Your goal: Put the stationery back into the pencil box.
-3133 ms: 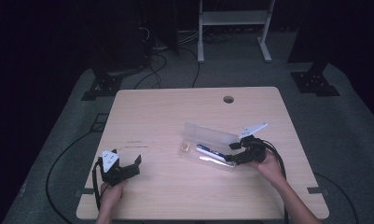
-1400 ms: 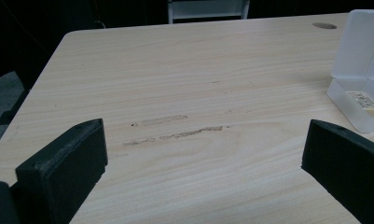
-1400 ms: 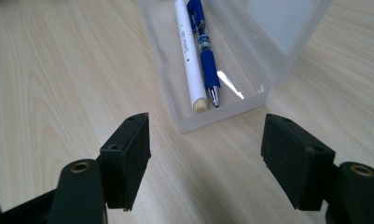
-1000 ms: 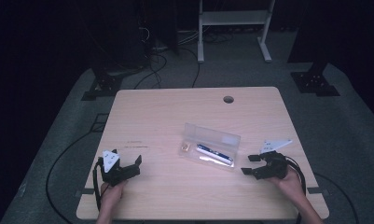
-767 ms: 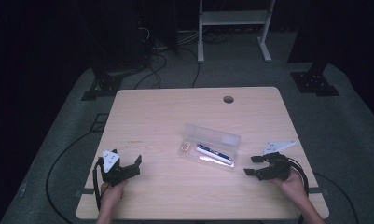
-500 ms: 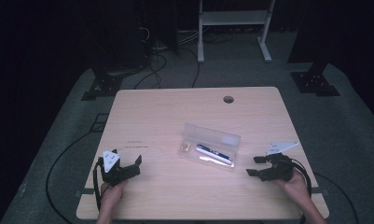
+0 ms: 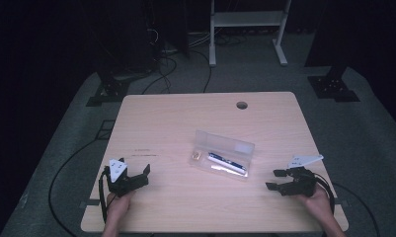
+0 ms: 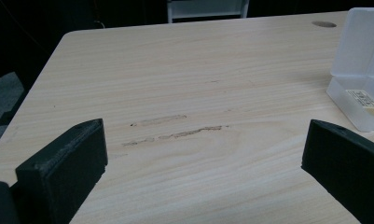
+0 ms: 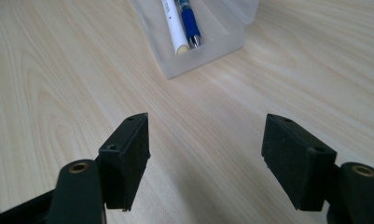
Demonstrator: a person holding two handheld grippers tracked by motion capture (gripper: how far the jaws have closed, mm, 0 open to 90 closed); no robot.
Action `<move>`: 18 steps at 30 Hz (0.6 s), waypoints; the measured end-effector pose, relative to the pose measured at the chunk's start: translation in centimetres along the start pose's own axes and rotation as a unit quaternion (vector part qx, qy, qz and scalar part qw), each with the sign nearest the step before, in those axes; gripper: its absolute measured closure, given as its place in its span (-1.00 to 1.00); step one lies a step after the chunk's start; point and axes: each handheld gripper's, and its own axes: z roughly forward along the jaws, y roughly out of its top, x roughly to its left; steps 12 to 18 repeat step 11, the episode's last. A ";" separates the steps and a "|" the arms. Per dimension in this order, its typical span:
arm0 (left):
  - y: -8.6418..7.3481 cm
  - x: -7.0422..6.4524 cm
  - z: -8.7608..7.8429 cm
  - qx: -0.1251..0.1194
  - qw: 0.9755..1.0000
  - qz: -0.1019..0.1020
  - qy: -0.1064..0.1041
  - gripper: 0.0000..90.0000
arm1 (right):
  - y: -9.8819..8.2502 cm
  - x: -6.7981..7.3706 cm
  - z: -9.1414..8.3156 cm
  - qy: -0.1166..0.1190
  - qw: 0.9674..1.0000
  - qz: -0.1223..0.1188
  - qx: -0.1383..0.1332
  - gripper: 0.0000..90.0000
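high view: clear box [image 7: 223,154] alone on table [image 7: 161,123].

No readable text; eraser [image 8: 364,100] label print too blurred.

Pale blond wood-grain rectangular tabletop [image 7: 185,123], fine darker streaks along the grain; two lighter scuff stripes [image 8: 175,127] on it, dark round hole [image 7: 242,105] near the far edge. Clear frosted plastic pencil case [image 7: 224,154], translucent, milky white. Inside: blue pen with silver tip [image 9: 188,21], white pen [image 9: 171,28], small cream-yellow eraser with printed label [image 8: 363,101]. Left matte black two-jaw gripper [image 7: 128,178] with pale grey three-cornered plate on top. Right matte black two-jaw gripper [image 7: 283,180], same pale grey plate, brass-coloured screw holes at the jaw bases. Grey speckled carpet floor [image 7: 72,143], black cables across it. White metal frame [image 7: 247,19] at the back, dark surroundings.
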 end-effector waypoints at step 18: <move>0.0 0.0 0.0 0.000 1.000 -0.002 0.001 -1.00 | -1.6 0.4 -0.4 -0.005 0.999 0.012 -0.034 -0.31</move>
